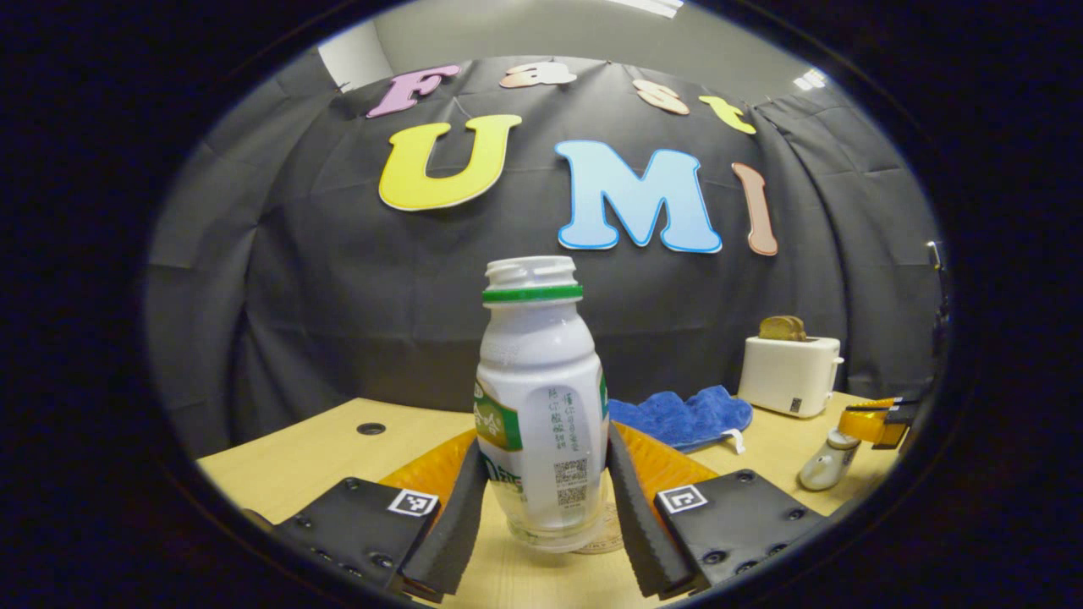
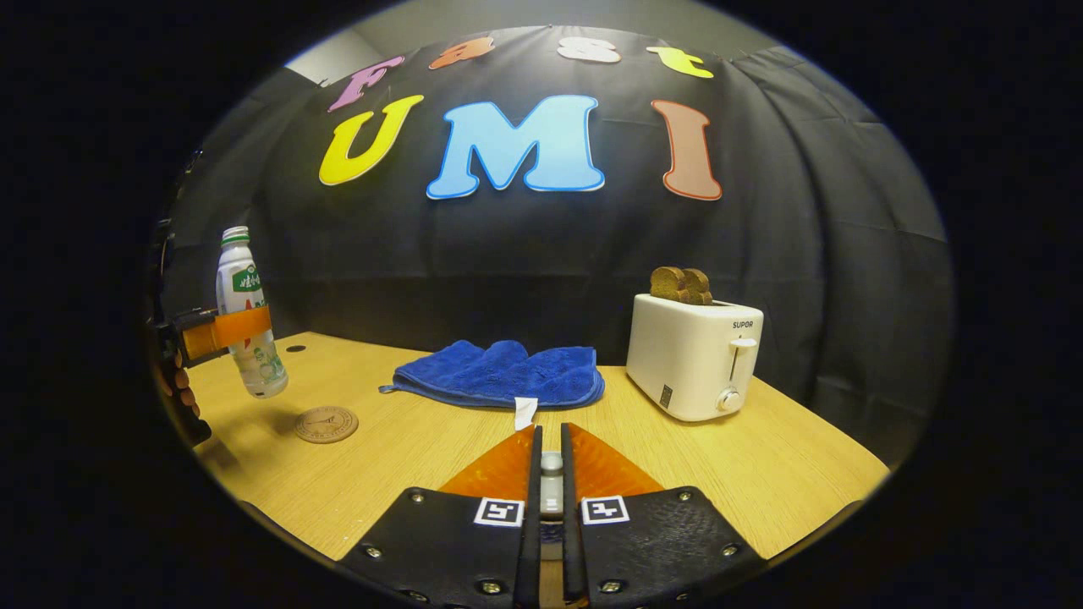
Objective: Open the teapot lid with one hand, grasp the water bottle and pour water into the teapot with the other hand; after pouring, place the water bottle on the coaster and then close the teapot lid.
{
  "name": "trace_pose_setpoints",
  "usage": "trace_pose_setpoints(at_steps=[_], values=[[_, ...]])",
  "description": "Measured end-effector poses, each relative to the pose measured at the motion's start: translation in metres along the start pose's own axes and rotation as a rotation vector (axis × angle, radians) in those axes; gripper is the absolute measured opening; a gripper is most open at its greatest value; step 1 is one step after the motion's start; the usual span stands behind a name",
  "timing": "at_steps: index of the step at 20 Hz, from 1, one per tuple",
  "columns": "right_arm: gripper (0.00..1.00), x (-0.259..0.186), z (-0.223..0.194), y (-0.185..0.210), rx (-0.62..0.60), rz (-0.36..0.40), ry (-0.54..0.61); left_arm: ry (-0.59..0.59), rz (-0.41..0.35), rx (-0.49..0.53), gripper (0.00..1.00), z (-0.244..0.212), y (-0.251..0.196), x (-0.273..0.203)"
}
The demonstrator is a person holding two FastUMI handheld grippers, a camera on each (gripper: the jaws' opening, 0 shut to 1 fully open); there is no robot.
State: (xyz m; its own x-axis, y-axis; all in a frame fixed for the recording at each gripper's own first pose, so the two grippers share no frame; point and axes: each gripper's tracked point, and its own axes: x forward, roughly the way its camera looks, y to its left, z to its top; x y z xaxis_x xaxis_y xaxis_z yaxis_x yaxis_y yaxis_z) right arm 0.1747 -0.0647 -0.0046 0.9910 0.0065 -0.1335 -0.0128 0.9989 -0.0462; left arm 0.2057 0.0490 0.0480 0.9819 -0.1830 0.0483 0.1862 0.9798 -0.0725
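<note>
A white water bottle with a green neck ring and no cap stands between the fingers of my left gripper, which is shut on its lower body. In the right gripper view the bottle hangs slightly tilted above the table, up and left of the round brown coaster. An edge of the coaster shows just behind the bottle's base. My right gripper is shut on a small pale knob, seemingly the teapot lid's. In the left gripper view it holds a pale lid-like piece at far right.
A blue cloth lies at the back middle of the wooden table. A white toaster with bread in it stands to its right. A small hole sits in the table's far left.
</note>
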Motion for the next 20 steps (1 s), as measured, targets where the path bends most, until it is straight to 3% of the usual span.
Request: trace_pose_setpoints(at_steps=[1, 2, 3, 4, 5, 6, 8, 12, 14, 16, 17, 18, 20], values=[[0.11, -0.001, 0.0, 0.0, -0.003, 0.0, -0.007, 0.007, -0.005, -0.003, 0.84, -0.002, -0.001, 0.0], [0.11, -0.001, 0.0, -0.001, -0.001, -0.004, -0.004, 0.013, -0.007, -0.004, 0.74, -0.005, -0.002, 0.001], [0.11, -0.001, -0.003, -0.001, 0.007, -0.003, 0.0, 0.021, -0.013, -0.006, 0.74, -0.007, -0.003, 0.001], [0.11, -0.001, -0.003, -0.002, 0.009, -0.008, 0.003, 0.035, -0.015, -0.004, 0.84, -0.013, -0.004, 0.002], [0.12, -0.003, -0.002, -0.003, 0.009, -0.006, -0.004, 0.048, -0.011, 0.0, 0.74, -0.017, -0.004, 0.004], [0.17, -0.007, 0.002, -0.004, 0.009, -0.004, -0.013, 0.06, -0.012, 0.003, 0.84, -0.021, -0.006, 0.006], [0.35, -0.013, 0.013, -0.011, 0.021, -0.011, -0.057, 0.068, -0.02, 0.002, 0.84, -0.025, -0.01, 0.009], [0.36, -0.027, 0.035, -0.022, 0.069, -0.034, -0.129, 0.061, -0.044, 0.032, 0.79, -0.027, -0.02, 0.021], [0.36, -0.028, 0.039, -0.024, 0.065, -0.044, -0.146, 0.064, -0.065, 0.033, 0.82, -0.031, -0.031, 0.029], [0.36, -0.033, 0.045, -0.023, 0.061, -0.041, -0.163, 0.06, -0.055, 0.042, 0.79, -0.036, -0.031, 0.037], [0.36, -0.034, 0.047, -0.023, 0.06, -0.042, -0.167, 0.059, -0.051, 0.045, 0.84, -0.038, -0.03, 0.04], [0.36, -0.034, 0.048, -0.025, 0.057, -0.049, -0.168, 0.069, -0.05, 0.043, 0.79, -0.041, -0.03, 0.043], [0.36, -0.037, 0.051, -0.024, 0.072, -0.042, -0.177, 0.082, -0.038, 0.031, 0.79, -0.047, -0.025, 0.049]])
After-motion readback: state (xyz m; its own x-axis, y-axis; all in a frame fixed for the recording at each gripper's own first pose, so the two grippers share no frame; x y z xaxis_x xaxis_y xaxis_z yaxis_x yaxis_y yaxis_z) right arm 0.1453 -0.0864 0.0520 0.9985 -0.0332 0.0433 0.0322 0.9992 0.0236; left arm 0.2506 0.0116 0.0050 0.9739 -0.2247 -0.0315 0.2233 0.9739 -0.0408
